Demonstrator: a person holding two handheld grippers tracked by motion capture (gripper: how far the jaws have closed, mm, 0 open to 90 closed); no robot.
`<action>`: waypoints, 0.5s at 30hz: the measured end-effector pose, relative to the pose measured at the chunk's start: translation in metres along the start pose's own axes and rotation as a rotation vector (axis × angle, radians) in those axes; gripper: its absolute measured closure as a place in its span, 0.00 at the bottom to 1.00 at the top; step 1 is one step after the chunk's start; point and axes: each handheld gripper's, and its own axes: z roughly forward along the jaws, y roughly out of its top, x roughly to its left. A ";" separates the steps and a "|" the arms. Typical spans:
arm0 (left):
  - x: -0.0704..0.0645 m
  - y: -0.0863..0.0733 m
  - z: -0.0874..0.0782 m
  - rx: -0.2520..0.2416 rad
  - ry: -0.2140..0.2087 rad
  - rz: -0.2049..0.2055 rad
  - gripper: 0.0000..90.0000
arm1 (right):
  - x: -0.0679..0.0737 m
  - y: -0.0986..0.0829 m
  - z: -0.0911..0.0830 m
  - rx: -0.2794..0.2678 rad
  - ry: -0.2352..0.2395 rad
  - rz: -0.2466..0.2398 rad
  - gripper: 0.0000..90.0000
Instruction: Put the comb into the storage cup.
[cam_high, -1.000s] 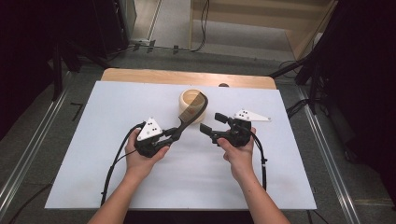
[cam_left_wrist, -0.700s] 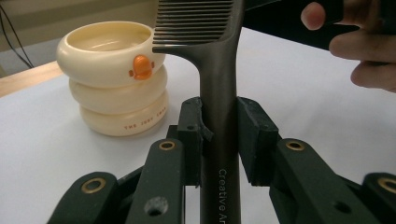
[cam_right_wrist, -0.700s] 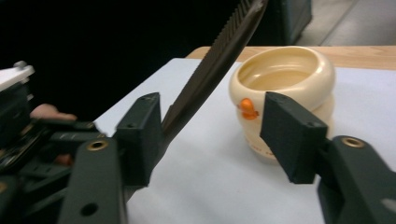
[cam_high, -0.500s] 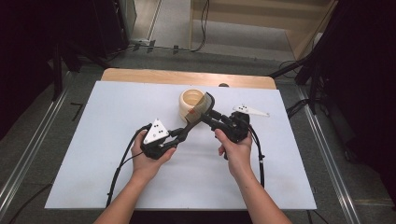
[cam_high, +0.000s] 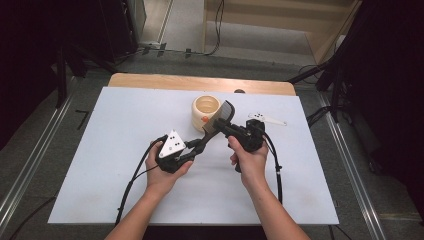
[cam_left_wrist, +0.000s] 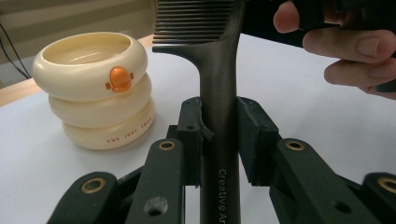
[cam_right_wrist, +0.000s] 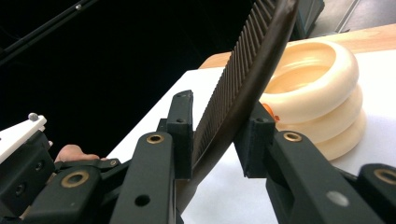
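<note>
**A:** What's the left gripper (cam_left_wrist: 219, 123) got?

**B:** A dark comb (cam_left_wrist: 217, 70), matte and smooth, pinched by its handle between the two black rubbery pads (cam_left_wrist: 254, 135). The handle runs straight up between the jaws, with pale lettering printed along it, and fans out above them into a row of fine, straight teeth.

**A:** And the right gripper (cam_right_wrist: 217, 140)?

**B:** Its jaws stand on either side of the toothed end of the same comb (cam_right_wrist: 243, 79). The curved spine leans against the right pad; the left pad sits beside the teeth with a sliver of gap, so I cannot tell whether it is truly clamping or only closing round it.

**A:** Anything else near?

**B:** A cream holder (cam_left_wrist: 95, 88), glossy, shaped like three stacked rings with an open hollow top. From the left gripper it stands up and to the left of the jaws, just beyond the comb.

**A:** What differs between views?

**B:** The left gripper view shows a small orange duck emblem and printed text on the holder (the right gripper view catches just a sliver of orange behind its jaw). The high view shows both hands (cam_high: 167, 167) on the white table (cam_high: 100, 150), the comb (cam_high: 218, 120) bridging the two grippers, its toothed end over the holder's (cam_high: 206, 111) near rim.
</note>
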 end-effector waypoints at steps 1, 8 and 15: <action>0.000 0.000 0.000 -0.001 0.000 0.003 0.80 | 0.000 0.000 0.000 0.002 -0.003 0.000 0.78; 0.001 -0.002 0.003 0.002 -0.043 -0.009 0.80 | -0.002 0.001 -0.004 0.000 0.093 0.029 0.90; 0.009 -0.003 -0.003 -0.037 -0.079 -0.087 0.50 | 0.015 0.003 -0.010 -0.028 0.063 -0.113 0.91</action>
